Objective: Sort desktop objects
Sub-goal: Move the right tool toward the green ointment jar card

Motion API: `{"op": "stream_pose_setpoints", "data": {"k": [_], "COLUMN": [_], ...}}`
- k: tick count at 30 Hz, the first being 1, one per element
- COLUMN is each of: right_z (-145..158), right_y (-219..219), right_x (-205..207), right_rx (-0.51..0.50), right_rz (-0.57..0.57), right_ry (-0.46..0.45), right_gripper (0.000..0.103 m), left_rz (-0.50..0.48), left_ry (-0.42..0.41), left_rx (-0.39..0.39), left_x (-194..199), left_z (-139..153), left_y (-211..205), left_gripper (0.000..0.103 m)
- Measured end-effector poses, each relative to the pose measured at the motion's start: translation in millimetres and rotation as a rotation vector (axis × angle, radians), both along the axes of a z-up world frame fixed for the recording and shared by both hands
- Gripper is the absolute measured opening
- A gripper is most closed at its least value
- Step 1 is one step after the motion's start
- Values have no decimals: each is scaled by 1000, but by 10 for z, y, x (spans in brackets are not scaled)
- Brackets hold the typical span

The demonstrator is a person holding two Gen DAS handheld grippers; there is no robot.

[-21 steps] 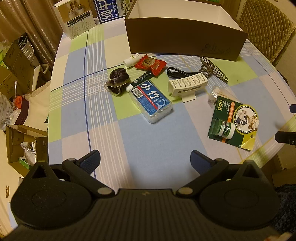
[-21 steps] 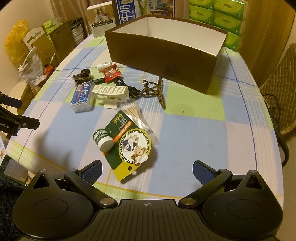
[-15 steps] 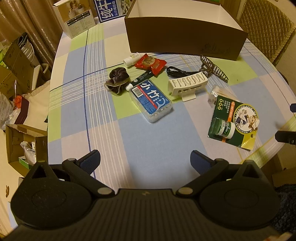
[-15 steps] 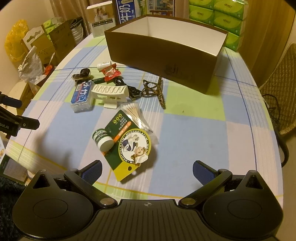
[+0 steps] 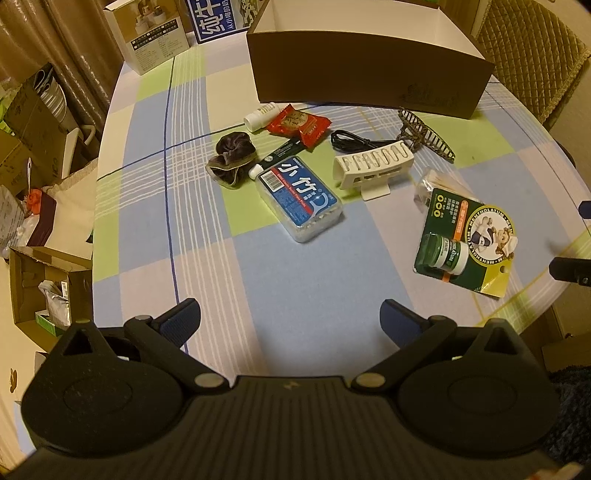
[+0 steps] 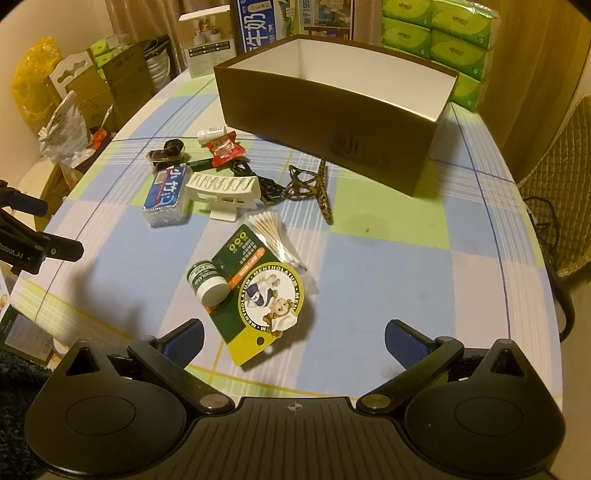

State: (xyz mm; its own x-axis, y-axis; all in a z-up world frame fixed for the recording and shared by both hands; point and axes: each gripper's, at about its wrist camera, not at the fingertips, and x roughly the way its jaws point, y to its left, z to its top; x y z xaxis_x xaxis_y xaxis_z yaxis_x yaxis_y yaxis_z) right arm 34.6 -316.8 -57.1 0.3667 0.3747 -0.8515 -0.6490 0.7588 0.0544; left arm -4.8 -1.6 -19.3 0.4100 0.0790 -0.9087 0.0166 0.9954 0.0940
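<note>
Small objects lie on a checked tablecloth before an open brown box [image 5: 369, 85] [image 6: 332, 122]. Among them are a blue floss-pick box [image 5: 301, 199] [image 6: 166, 197], a white clip holder [image 5: 373, 168] [image 6: 223, 188], a green Mentholatum card with a small jar [image 5: 467, 242] [image 6: 255, 288], cotton swabs [image 6: 271, 230], a brown hair claw [image 5: 426, 134] [image 6: 314, 184], a black cable [image 5: 349, 140], a red snack packet [image 5: 299, 123], a white tube [image 5: 260, 114] and a dark scrunchie [image 5: 231, 158]. My left gripper [image 5: 290, 319] is open and empty over the near table. My right gripper [image 6: 293, 336] is open and empty just short of the Mentholatum card.
Printed cartons [image 5: 155, 33] stand at the table's far edge. Green tissue packs [image 6: 443, 40] are stacked behind the box. A quilted chair [image 5: 532, 55] stands at the right. Cardboard boxes and bags [image 5: 40, 288] sit on the floor at the left.
</note>
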Motion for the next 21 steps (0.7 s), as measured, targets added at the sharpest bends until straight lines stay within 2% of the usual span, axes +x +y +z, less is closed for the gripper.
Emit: {"op": "stream_pose_setpoints", "data": {"k": [21], "right_z": [-9], "right_y": [73], "right_x": [40], "right_rx": [23], "right_rz": [6], "right_ry": [4], "right_gripper": [101], "left_rz": [-8], "left_ry": [21], "left_rx": [-23], "left_x": [45], "left_z": [-63], "left_y": [48], "left_gripper": [102]}}
